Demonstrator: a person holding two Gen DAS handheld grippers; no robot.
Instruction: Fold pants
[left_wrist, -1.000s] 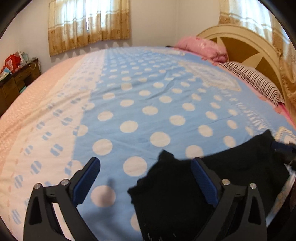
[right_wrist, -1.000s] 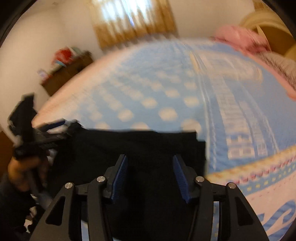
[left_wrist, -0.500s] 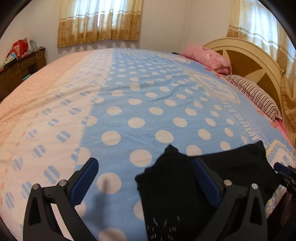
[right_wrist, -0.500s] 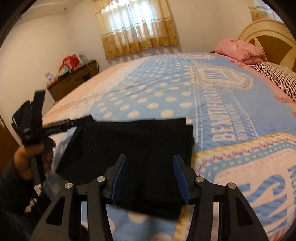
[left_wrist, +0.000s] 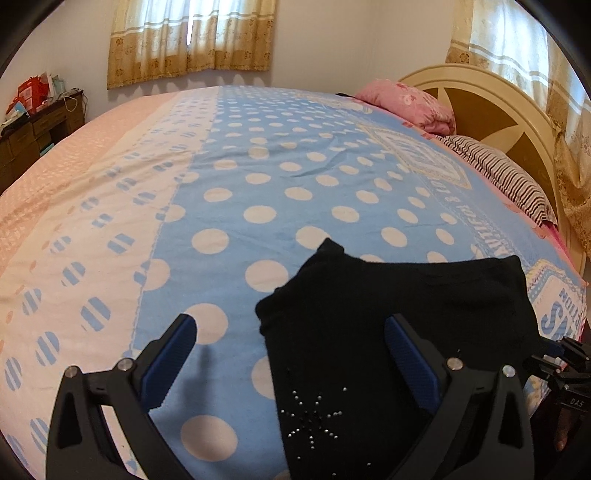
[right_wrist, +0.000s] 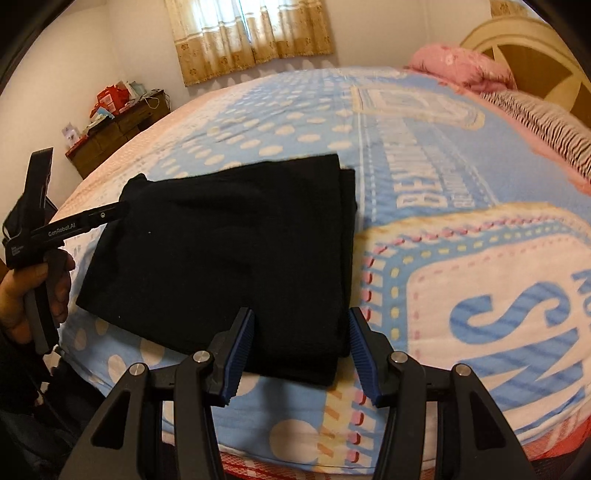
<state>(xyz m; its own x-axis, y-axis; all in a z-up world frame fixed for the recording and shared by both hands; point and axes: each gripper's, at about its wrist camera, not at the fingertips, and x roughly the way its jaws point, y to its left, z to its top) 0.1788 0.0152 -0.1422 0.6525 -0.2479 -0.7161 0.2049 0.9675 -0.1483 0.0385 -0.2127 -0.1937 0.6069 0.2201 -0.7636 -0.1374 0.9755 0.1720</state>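
Daylight through tan curtains (left_wrist: 190, 38) falls on a wide bed (left_wrist: 258, 177) spread with a blue, white-dotted cover that runs to pink at about nine o'clock. Black pants (right_wrist: 236, 258) lie folded into a flat block near the foot edge of that bed, their folded edges stacked along the three o'clock side, one small corner poking up at the far left. From the left wrist view a star of small studs shows on the cloth nearest the camera.

Over the near edge of the pants hangs the right tool (right_wrist: 301, 354), its blue pads partly spread, one on each side of the block's near right corner, with no cloth pinched between them. At nine o'clock of the pants, the left tool (left_wrist: 291, 362) is gripped by a hand (right_wrist: 40, 291); its jaws stand wide apart, the right finger over the black cloth, the left over the bare cover, nothing clamped. Whether either tool touches the fabric I cannot tell.

Farther out, at one o'clock, a pink pillow (left_wrist: 410, 105) and a striped pillow (left_wrist: 506, 177) rest against a cream headboard (left_wrist: 491, 99). At ten o'clock a dark wooden dresser (right_wrist: 118, 129) carries red boxes and clutter.
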